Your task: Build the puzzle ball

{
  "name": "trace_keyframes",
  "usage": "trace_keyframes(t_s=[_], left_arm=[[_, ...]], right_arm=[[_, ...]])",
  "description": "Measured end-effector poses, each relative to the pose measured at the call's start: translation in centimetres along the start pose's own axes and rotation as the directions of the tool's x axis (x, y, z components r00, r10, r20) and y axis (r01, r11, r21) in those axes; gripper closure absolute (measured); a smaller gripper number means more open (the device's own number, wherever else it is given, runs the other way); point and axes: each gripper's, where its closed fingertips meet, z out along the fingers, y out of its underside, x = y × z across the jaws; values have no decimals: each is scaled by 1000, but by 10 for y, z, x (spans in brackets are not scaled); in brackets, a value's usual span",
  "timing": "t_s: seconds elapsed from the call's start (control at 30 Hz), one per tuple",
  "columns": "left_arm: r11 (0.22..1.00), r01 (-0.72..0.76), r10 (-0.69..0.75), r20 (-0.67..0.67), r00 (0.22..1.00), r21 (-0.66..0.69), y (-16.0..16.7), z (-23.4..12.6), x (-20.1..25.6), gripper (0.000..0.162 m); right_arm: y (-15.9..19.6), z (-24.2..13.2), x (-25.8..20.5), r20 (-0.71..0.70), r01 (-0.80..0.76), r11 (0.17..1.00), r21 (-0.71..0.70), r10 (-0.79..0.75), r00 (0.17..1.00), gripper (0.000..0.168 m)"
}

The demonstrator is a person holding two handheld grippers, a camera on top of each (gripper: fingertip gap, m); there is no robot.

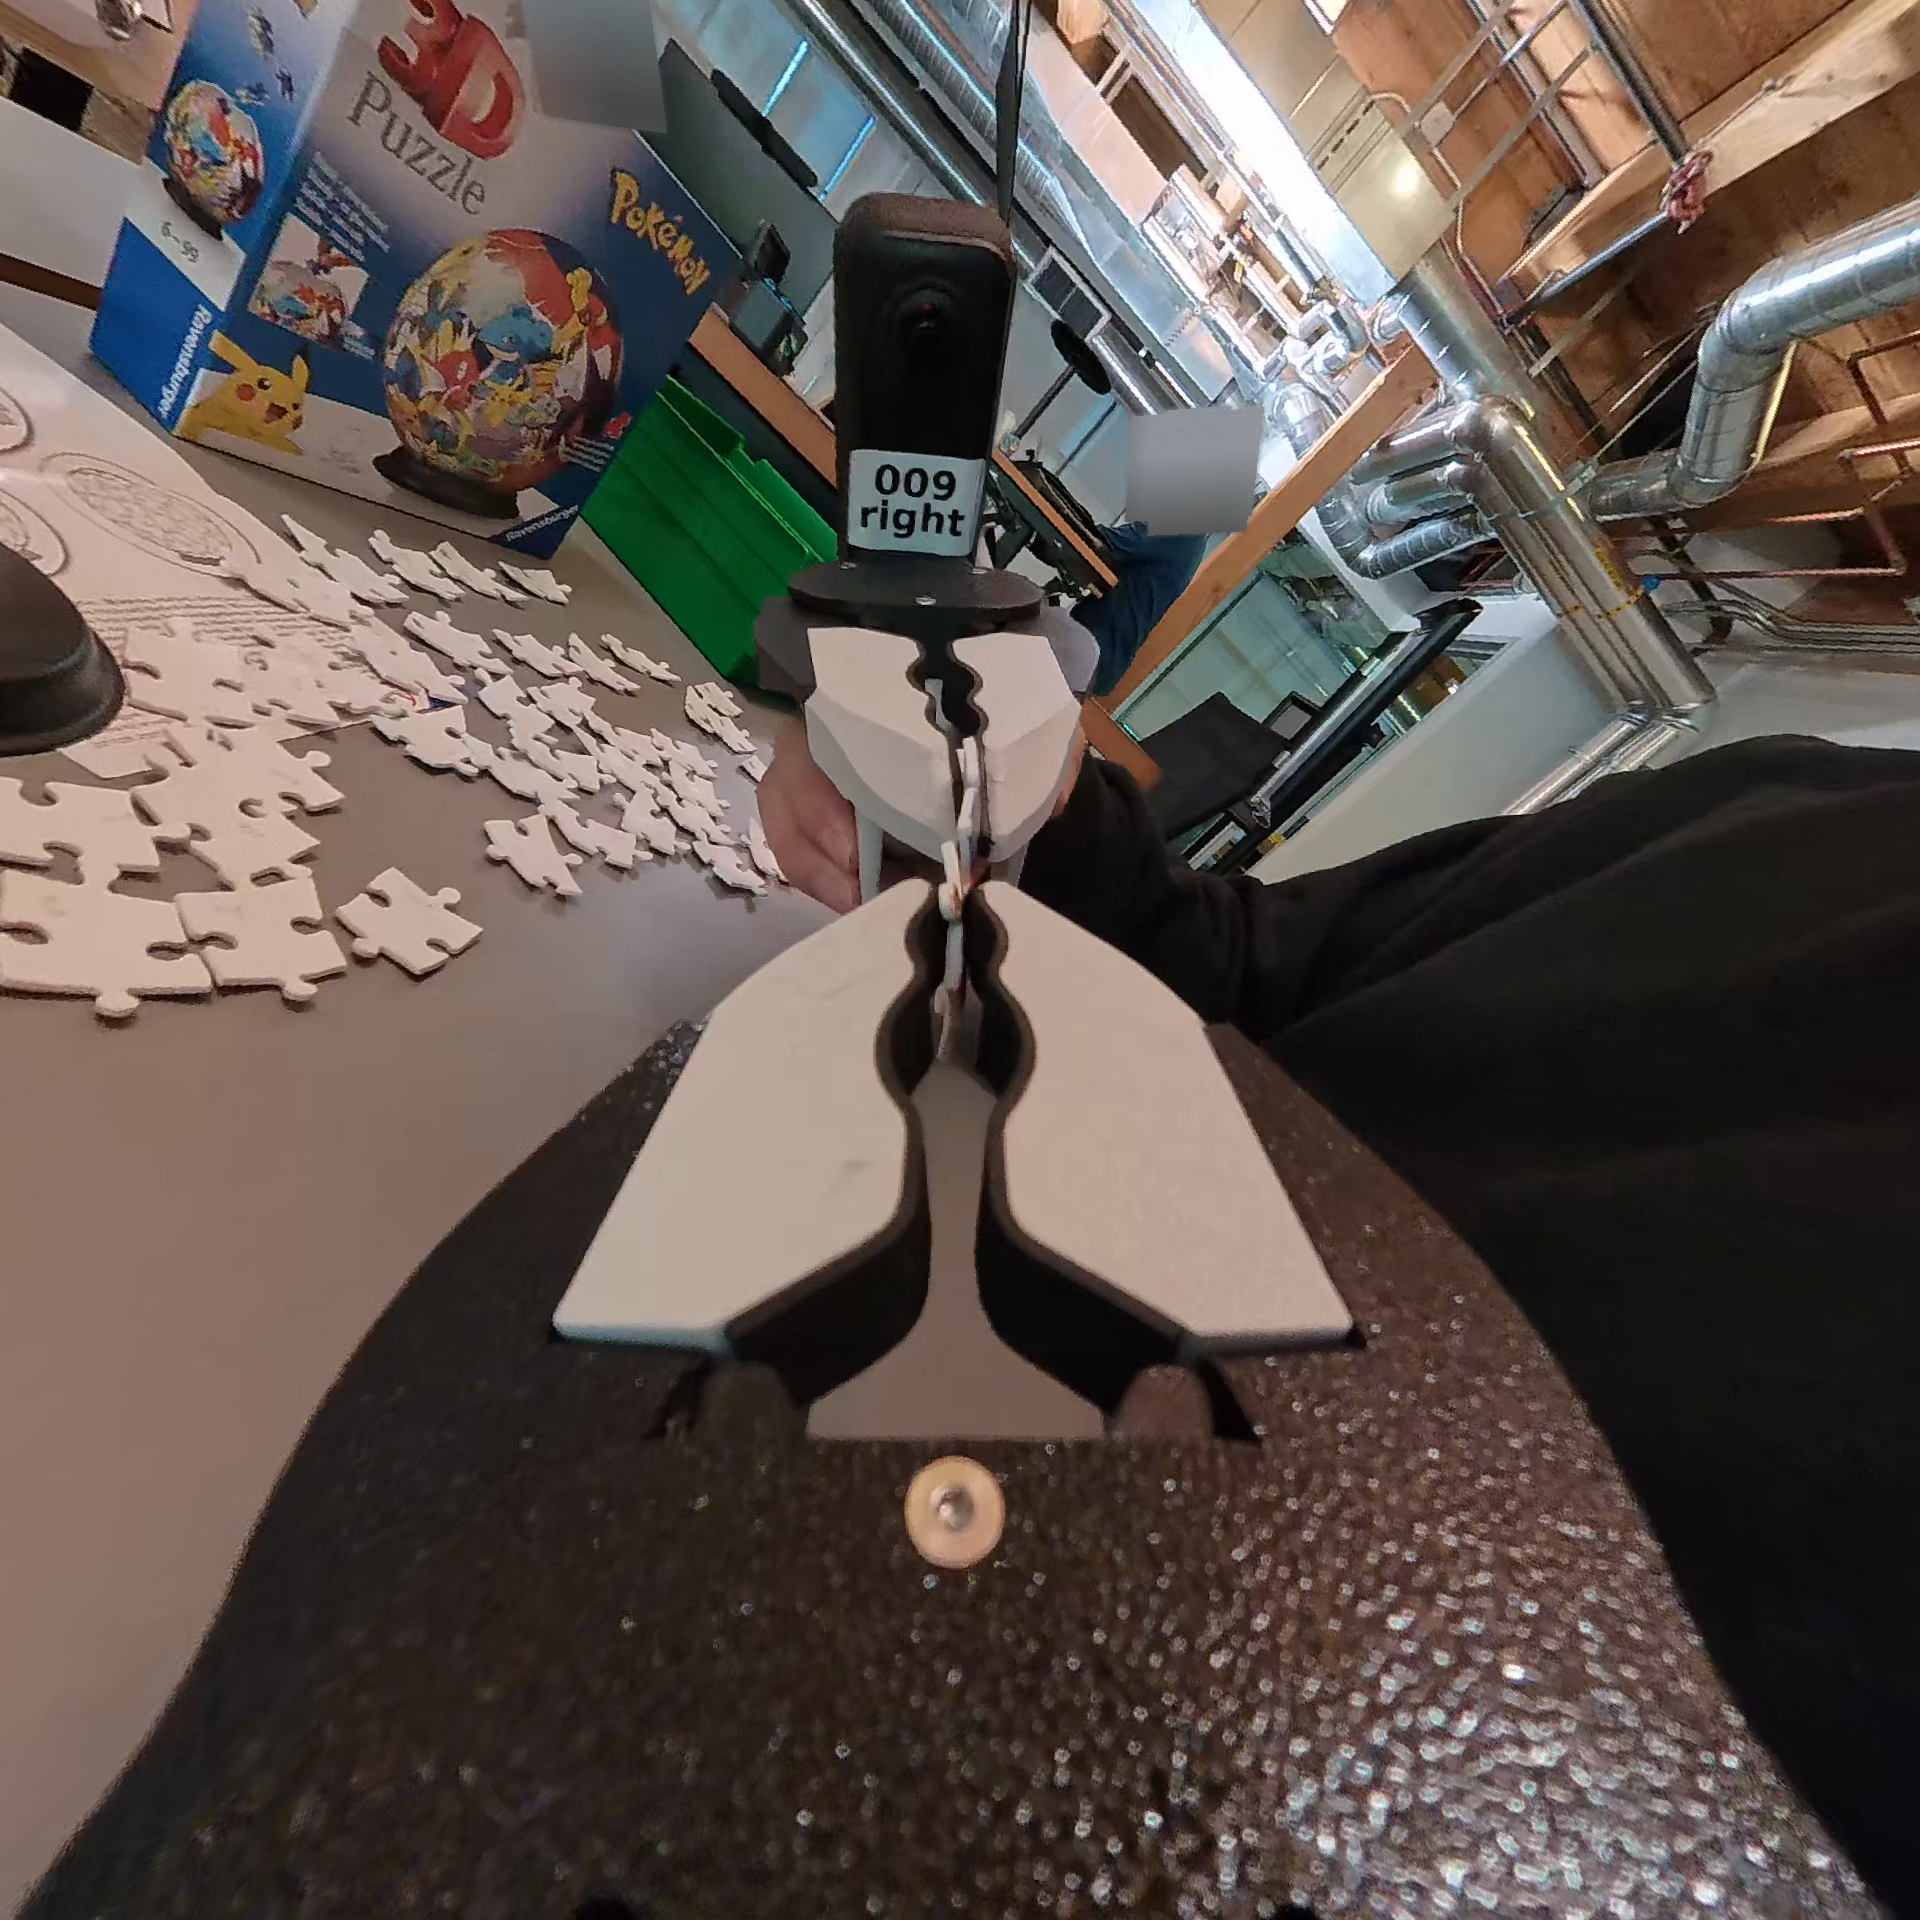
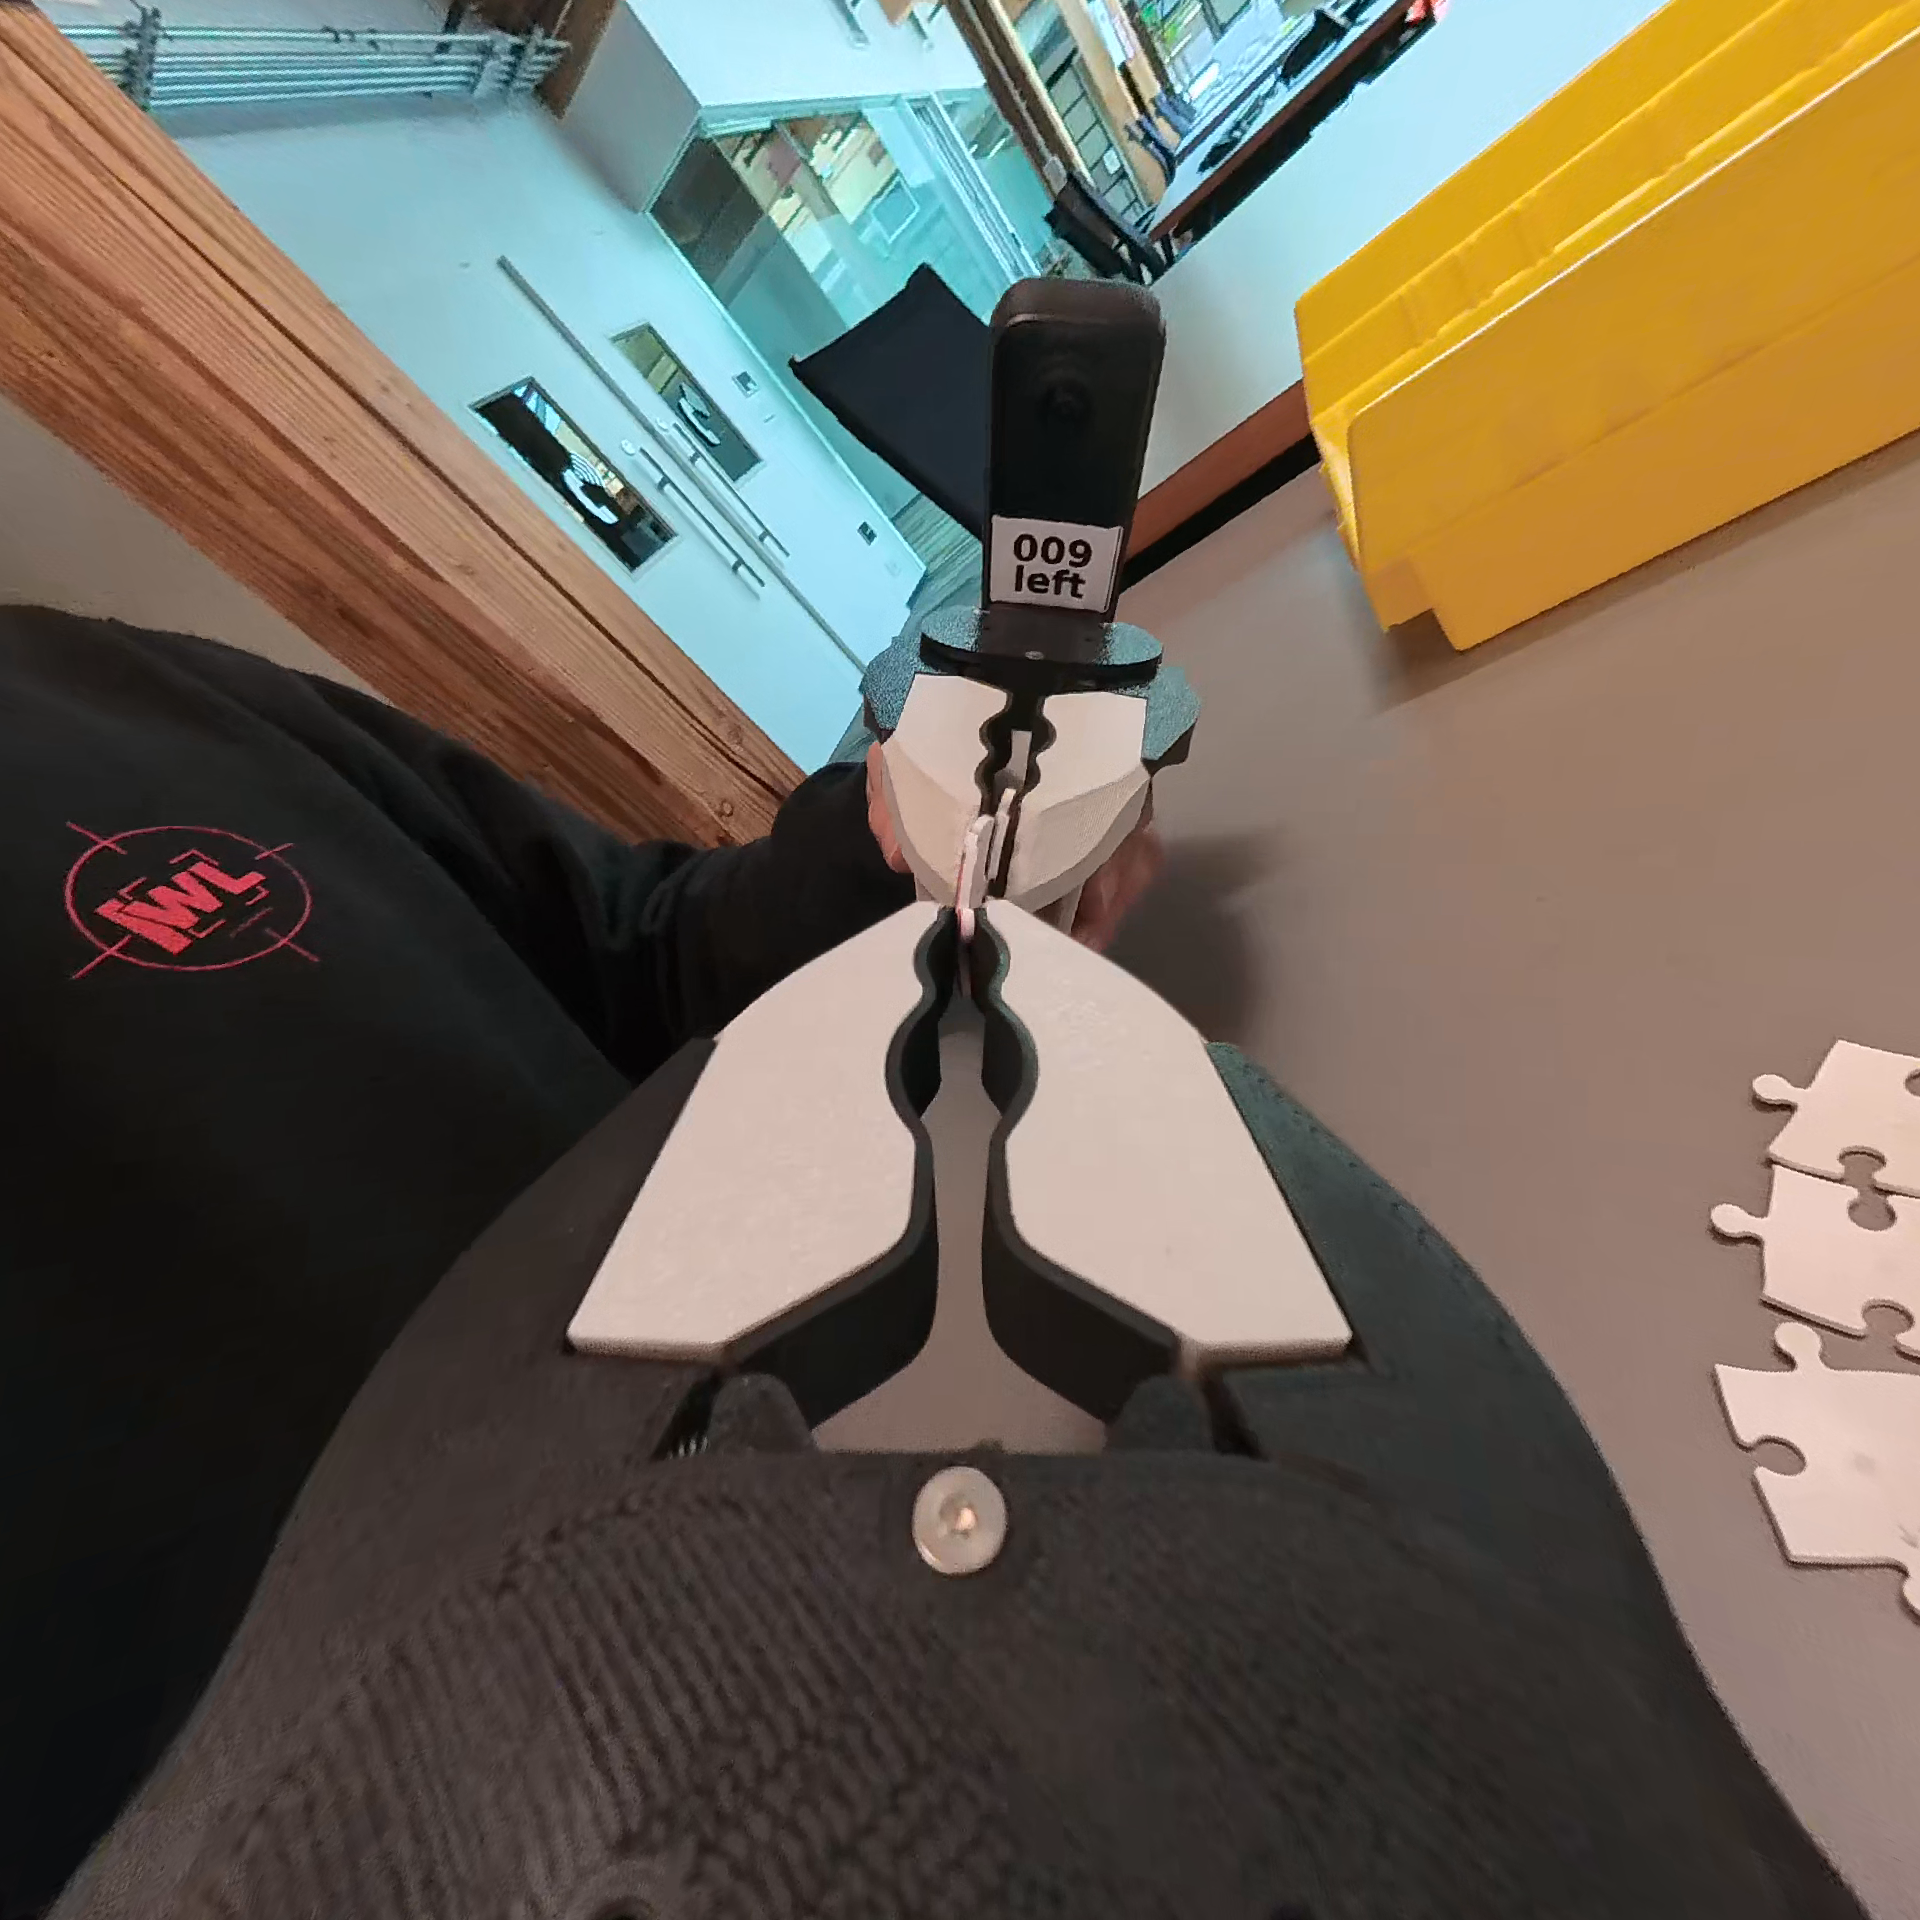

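Observation:
My left gripper (image 1: 958, 909) is shut on a white puzzle piece (image 1: 951, 977) seen edge-on between its fingers. My right gripper (image 1: 964, 857) faces it tip to tip, shut on a second puzzle piece (image 1: 972, 779). The two pieces meet between the fingertips, above the table; I cannot tell whether they interlock. In the right wrist view, the right gripper (image 2: 966, 920) pinches its piece (image 2: 967, 940), and the left gripper (image 2: 979, 891) opposite holds the other piece (image 2: 982, 840). A hand holds each gripper.
Many loose white pieces (image 1: 540, 727) lie on the grey table (image 1: 312, 1143), with joined pieces (image 1: 156, 904) nearer left, also in the right wrist view (image 2: 1839, 1299). The puzzle box (image 1: 416, 260), a black stand (image 1: 42, 665), green bins (image 1: 707, 520) and yellow bins (image 2: 1610, 364) ring the area. My two grippers' fingertips are within a few centimetres of each other.

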Motion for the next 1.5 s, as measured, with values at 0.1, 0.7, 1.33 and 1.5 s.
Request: trace_keyframes(t_s=[0.1, 0.7, 1.33, 1.5], left_arm=[[1000, 2, -2, -2, 1000, -26, 2, 1, 1, 160], [994, -21, 23, 22, 999, -106, 9, 3, 2, 159], [997, -23, 26, 44, 999, -71, 4, 1, -1, 160], [996, -20, 20, 5, 1000, -86, 7, 1, 4, 160]], right_arm=[[2, -1, -1, 12, 1, 999, -34, -1, 1000, 166], [7, -3, -2, 57, -60, 991, -116, 67, 996, 166], [1, -8, 1, 71, -120, 993, 9, 119, 990, 166], [3, -7, -4, 105, -128, 992, -7, 128, 986, 166]])
